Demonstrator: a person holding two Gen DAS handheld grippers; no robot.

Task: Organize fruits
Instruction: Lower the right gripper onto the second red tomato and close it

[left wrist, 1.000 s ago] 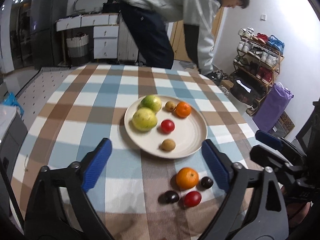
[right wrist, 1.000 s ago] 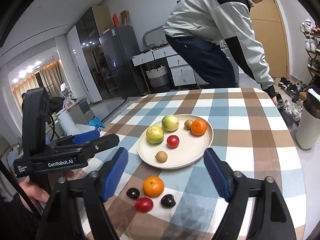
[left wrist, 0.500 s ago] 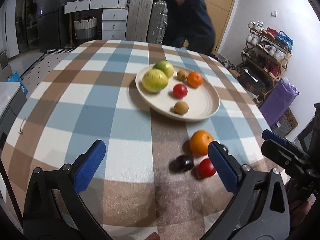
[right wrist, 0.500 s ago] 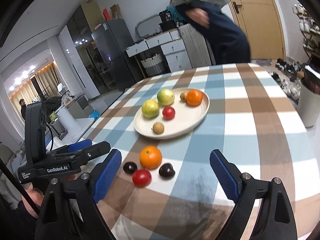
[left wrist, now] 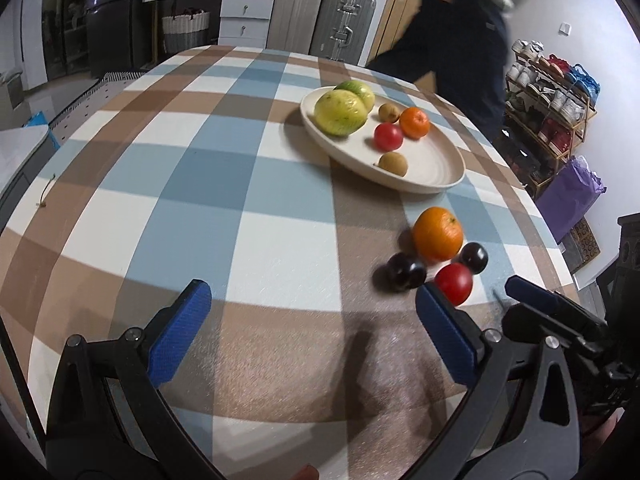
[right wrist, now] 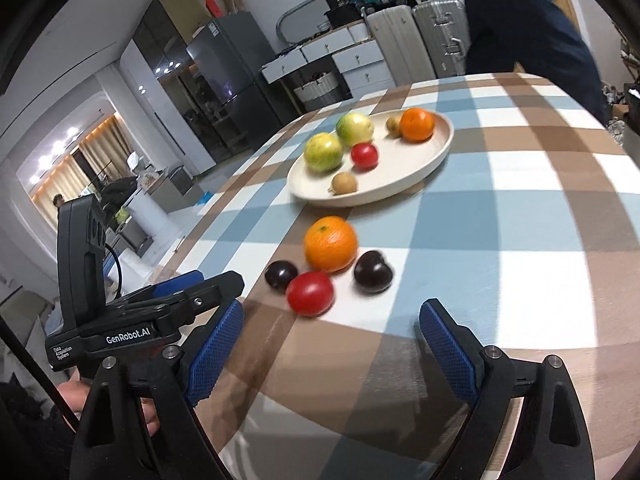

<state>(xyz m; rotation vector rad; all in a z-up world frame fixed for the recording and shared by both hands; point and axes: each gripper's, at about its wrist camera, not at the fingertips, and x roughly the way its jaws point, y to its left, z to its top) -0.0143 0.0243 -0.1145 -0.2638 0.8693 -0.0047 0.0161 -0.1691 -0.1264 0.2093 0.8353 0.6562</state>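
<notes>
The four loose fruits, led by the small round red tomato (right wrist: pixel 310 293), lie on the checked-cloth surface (right wrist: pixel 532 208) short of the cream round plate (right wrist: pixel 436 152), just ahead of the wide, empty right tongs (right wrist: pixel 332 344), while the equally wide, empty left tongs (left wrist: pixel 312 320) stand off to their side, so the right is judged nearer.

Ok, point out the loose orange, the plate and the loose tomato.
loose orange (right wrist: pixel 330 243), right wrist view, middle of its peel
plate (right wrist: pixel 424 168), right wrist view, bare inner surface
loose tomato (right wrist: pixel 310 293), right wrist view, its centre

Black tool (right wrist: pixel 330 348), blue ribbed pads (right wrist: pixel 214 350)
</notes>
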